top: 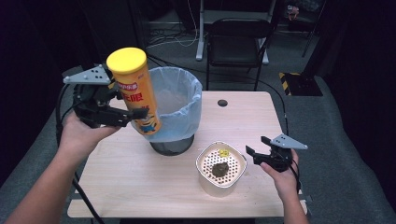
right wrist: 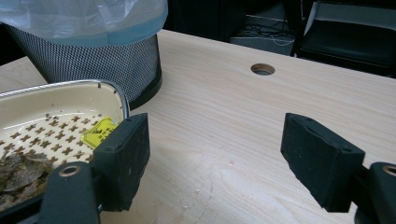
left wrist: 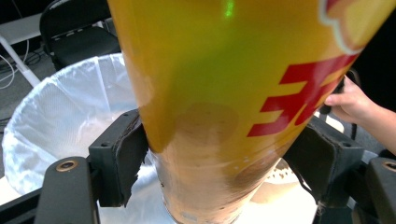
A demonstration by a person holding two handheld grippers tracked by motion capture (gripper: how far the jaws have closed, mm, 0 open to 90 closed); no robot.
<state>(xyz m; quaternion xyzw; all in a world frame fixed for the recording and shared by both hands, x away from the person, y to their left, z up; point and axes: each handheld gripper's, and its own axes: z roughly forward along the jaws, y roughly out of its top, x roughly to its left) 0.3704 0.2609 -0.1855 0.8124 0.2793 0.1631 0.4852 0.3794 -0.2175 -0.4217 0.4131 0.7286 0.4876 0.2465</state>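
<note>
A tall yellow chip can (top: 134,88) with a yellow lid and red lettering hangs tilted above the table's left, in front of the lined bin (top: 180,100). My left gripper (top: 122,114) is shut on the can's lower part; in the left gripper view both pads press the can (left wrist: 224,93) from either side, with the bin's white liner (left wrist: 60,116) behind. My right gripper (top: 258,151) stands open beside the cream strainer bowl (top: 204,176), nothing between its pads (right wrist: 123,154). The bowl (right wrist: 51,100) holds brown scraps and a small yellow piece (right wrist: 98,131).
The black mesh bin (right wrist: 102,63) with its pale blue liner stands at the table's middle back. A round cable hole (top: 222,102) sits near the far edge. A black chair (top: 236,39) is beyond the table. Bare wood lies right of the bowl.
</note>
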